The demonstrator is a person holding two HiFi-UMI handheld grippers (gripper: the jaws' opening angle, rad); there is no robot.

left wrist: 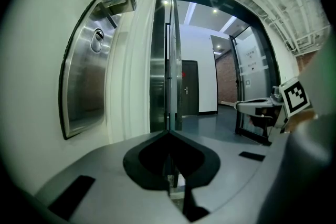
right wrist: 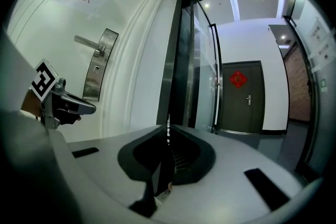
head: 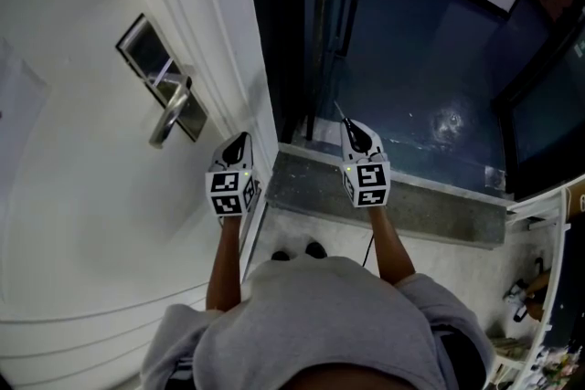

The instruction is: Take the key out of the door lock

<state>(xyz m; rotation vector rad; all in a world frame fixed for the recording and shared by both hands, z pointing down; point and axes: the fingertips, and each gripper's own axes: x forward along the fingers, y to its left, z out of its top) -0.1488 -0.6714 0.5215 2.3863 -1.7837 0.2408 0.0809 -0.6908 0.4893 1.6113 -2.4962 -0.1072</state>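
Right claw (right wrist: pixel 168 128) clenched on a thin silvery metal key (right wrist: pixel 168 119), clear of the brushed-steel lock plate (head: pixel 143 53) near the right edge of the white door (head: pixel 82 196), while the left claw (left wrist: pixel 169 132) hangs closed and empty by that edge; pinched only at the jaw tips, the key could twist loose and drop.
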